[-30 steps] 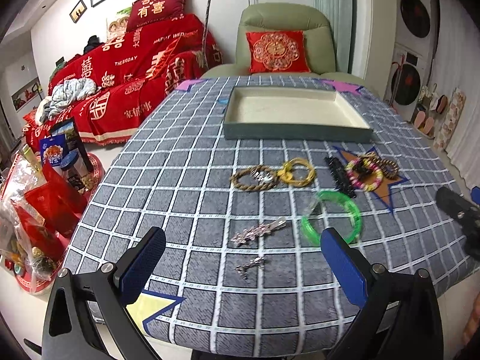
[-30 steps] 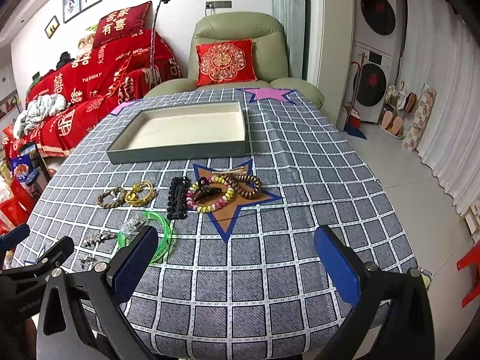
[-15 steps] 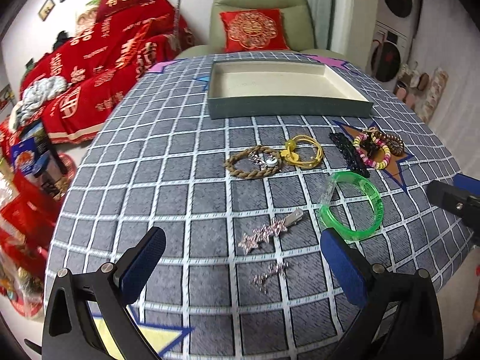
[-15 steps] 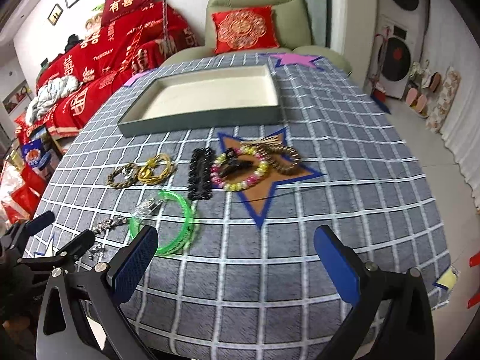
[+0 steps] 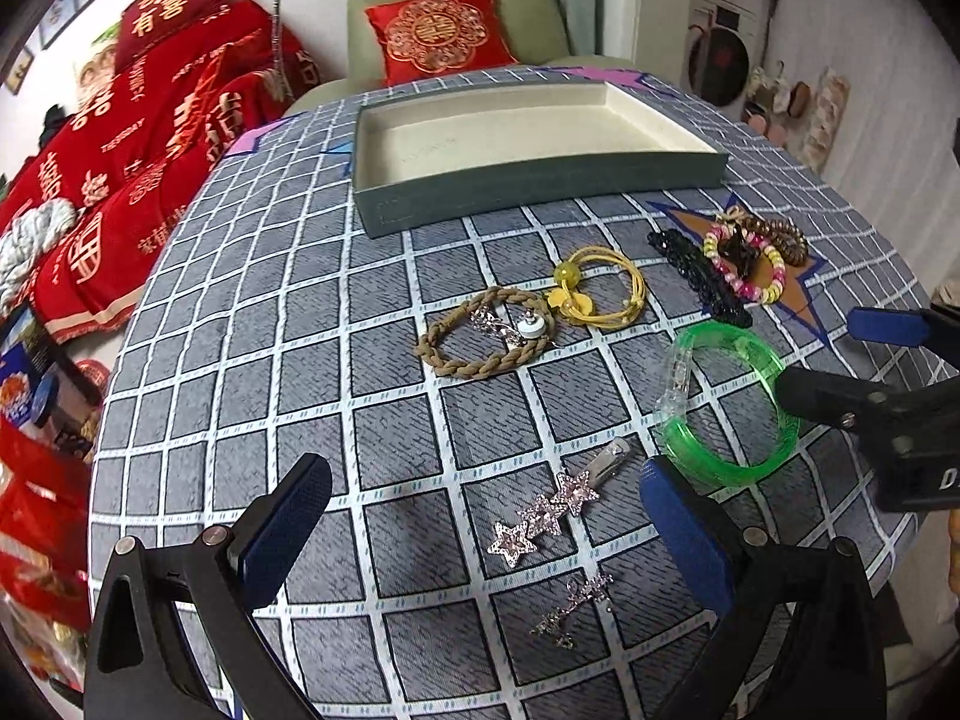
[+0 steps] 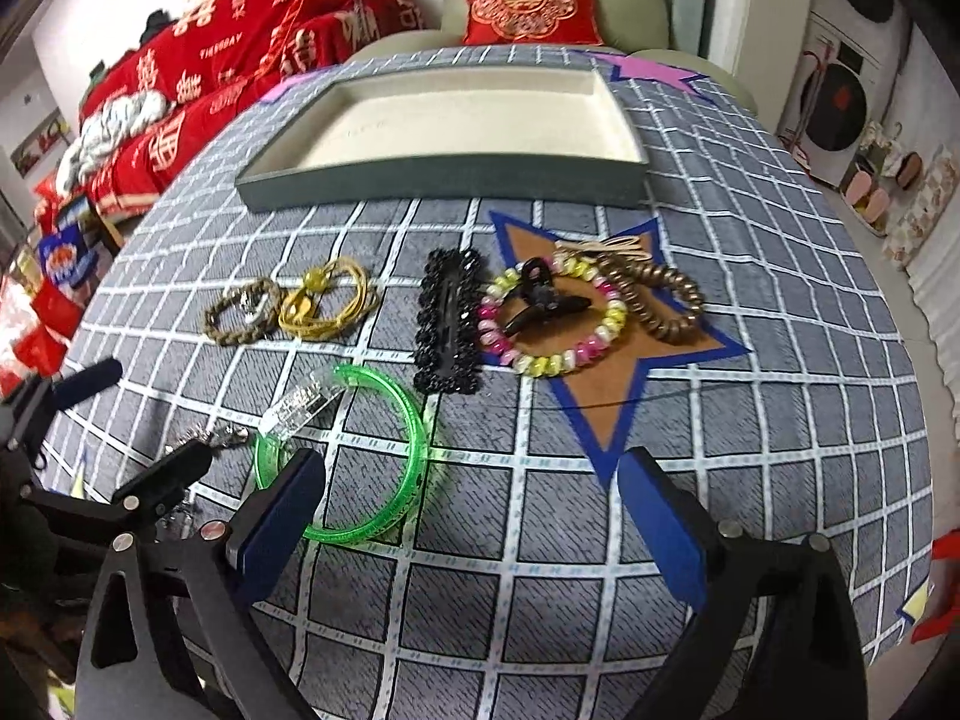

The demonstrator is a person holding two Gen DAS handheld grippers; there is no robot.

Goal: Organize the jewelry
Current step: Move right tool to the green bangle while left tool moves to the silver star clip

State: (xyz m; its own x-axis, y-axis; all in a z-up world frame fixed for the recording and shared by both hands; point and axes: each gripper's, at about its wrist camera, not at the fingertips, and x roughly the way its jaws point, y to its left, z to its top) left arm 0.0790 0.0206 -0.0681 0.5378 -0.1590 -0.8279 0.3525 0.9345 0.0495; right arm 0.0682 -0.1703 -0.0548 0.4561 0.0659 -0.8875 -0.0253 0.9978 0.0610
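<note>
Left wrist view first: the left hand-held gripper (image 5: 486, 531) is hanging over the checked worktop (image 5: 252, 312) with its blue pads spread wide and nothing between them. Lying right under it are the star hair clip (image 5: 555, 504) and, nearer the edge, a small sparkly earring (image 5: 573, 603). Further out, a braided bracelet (image 5: 483, 333) is touching a yellow cord bracelet (image 5: 600, 291), and the empty grey tray (image 5: 540, 180) is waiting at the far side. The green bangle (image 5: 729, 405) is sitting just beside the right pad, with the other tool reaching in over it.

Switching to the right wrist view: the right hand-held gripper (image 6: 474, 522) is starting to close from very wide, yet nothing is being pinched. Its left pad is overlapping the bangle's near rim, while the black lace clip (image 6: 450, 321), the beaded bracelet (image 6: 555, 324) with a black claw clip (image 6: 537, 297) on it, and the brown coil tie (image 6: 657, 300) are lying further out on the star patch.

The worry here is crowding. Both tools are working close together, so jaws could be knocking each other or nudging the bangle. That smooth hoop looks likely to skid or pop out of a shallow pinch. The thin earring and flat star clip could be hard to lift cleanly off the cloth.
</note>
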